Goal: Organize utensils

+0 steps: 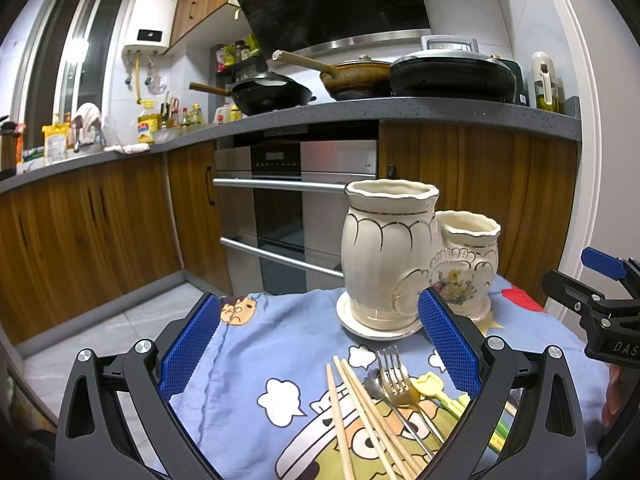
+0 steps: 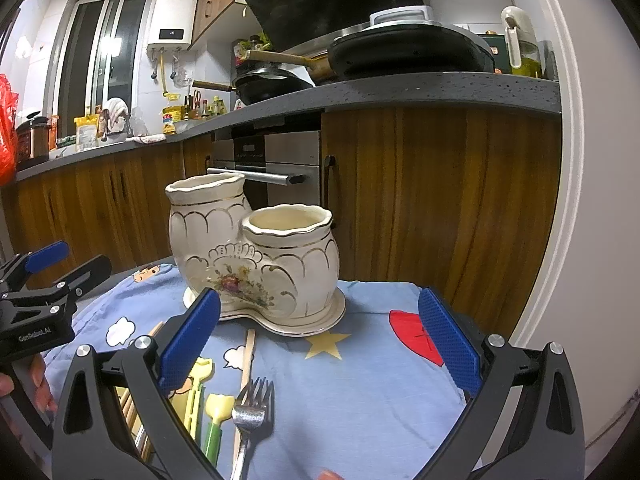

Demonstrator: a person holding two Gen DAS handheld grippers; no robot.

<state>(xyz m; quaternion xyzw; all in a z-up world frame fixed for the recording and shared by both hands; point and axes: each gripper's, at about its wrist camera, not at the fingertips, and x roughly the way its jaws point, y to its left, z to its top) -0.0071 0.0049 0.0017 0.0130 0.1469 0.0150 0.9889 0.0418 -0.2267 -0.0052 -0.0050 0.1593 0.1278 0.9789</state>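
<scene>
1. Kitchen cabinets and an oven [image 1: 296, 184] are filling the background, while a small table draped in a blue cartoon cloth [image 1: 280, 344] is serving as the work surface.
2. Standing on that cloth is a cream ceramic two-pot utensil holder [image 2: 256, 256] on its own saucer base, both pots looking empty.
3. Lying loose just in front of it are wooden chopsticks [image 1: 360, 412], a metal fork [image 2: 250, 416] and yellow-green plastic utensils [image 2: 204, 404].
4. Chopsticks are likely handling light, stiff and prone to rolling; gripping mid-shaft is looking safest. The fork is probably slick, so its neck is the better hold. The holder is looking fragile.
5. The left gripper [image 1: 320, 344] is hovering low over the utensils, fingers spread wide and holding nothing.
6. The right gripper [image 2: 320, 344] is hanging alongside, likewise splayed and carrying nothing, pointing toward the holder.
</scene>
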